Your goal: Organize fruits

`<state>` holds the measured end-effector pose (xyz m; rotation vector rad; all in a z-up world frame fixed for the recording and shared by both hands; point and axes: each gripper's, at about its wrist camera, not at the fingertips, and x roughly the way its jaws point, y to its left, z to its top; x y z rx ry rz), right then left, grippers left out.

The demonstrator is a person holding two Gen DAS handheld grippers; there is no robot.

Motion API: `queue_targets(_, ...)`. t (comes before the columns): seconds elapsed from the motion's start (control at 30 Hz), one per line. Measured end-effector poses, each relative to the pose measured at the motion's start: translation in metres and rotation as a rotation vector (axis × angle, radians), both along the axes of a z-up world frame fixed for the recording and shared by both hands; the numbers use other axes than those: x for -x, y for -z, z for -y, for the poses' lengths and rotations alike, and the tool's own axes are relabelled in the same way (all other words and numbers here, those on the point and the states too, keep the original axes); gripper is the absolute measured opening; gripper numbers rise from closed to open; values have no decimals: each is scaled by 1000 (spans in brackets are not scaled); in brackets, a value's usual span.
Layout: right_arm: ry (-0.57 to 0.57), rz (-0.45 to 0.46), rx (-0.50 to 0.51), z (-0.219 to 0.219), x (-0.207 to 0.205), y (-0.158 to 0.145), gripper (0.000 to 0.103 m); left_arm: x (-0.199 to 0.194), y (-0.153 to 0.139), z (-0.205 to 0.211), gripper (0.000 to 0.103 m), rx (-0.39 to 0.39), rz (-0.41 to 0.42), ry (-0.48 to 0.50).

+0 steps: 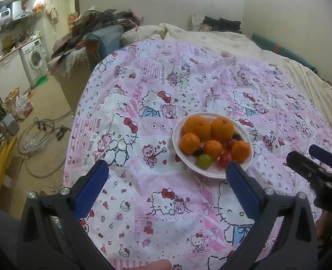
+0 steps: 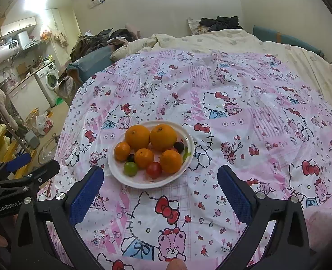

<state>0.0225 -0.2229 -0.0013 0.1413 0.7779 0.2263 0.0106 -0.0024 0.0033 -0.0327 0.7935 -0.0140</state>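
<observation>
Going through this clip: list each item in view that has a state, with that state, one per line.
left gripper: open, empty, short of the plate
right gripper: open, empty, near the plate
white plate: flat on the cloth, full of fruit
two large oranges: side by side at the plate's far side
green grape: loose at the near rim
red tomato: beside the grape, untouched

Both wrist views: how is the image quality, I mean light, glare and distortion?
Left wrist view: strong fisheye bending and dark corners; a ceiling light burns out at the top left; the white plate of fruit is sharp. Right wrist view: same curved edges; glare patch at the upper left, soft shine on the glossy pink cartoon-print cloth; both open grippers look dim but clear.
</observation>
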Motion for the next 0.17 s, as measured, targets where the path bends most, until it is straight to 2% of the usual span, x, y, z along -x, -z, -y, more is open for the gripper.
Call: queue_targets(0.17,-10,5,9,-2,-1,0,103,-2,3,0,103,22,-16,12)
